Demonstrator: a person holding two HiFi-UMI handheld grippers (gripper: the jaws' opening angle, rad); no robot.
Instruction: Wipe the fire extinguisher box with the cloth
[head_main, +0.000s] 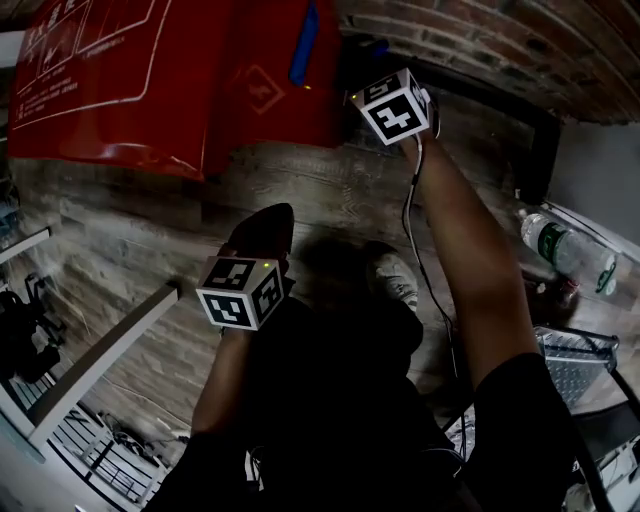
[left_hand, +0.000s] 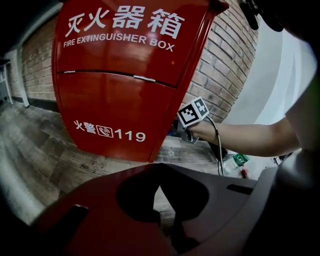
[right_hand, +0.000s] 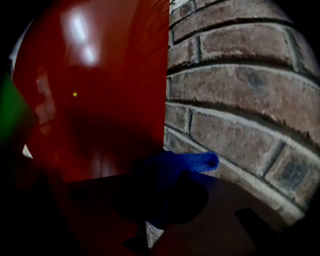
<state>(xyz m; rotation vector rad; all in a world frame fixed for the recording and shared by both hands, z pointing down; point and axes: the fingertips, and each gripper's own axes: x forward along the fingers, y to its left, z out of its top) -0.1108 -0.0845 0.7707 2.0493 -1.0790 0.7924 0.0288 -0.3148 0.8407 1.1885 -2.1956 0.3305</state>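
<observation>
Right claw (right_hand: 150, 220) clamped on crumpled blue cloth (right_hand: 185, 165) | cloth at side edge of glossy red metal fire extinguisher box (left_hand: 120, 100), beside brick wall (right_hand: 240, 100) | my left claw (left_hand: 167, 220) closed, empty, facing box front

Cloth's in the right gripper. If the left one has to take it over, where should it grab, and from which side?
Grip the blue cloth by the folded loop sticking out past the right gripper toward the brick wall. That loop looks like the only free part. The rest is bunched in the shut jaws, close beside the red box. Coming in from the wall side is probably best.
</observation>
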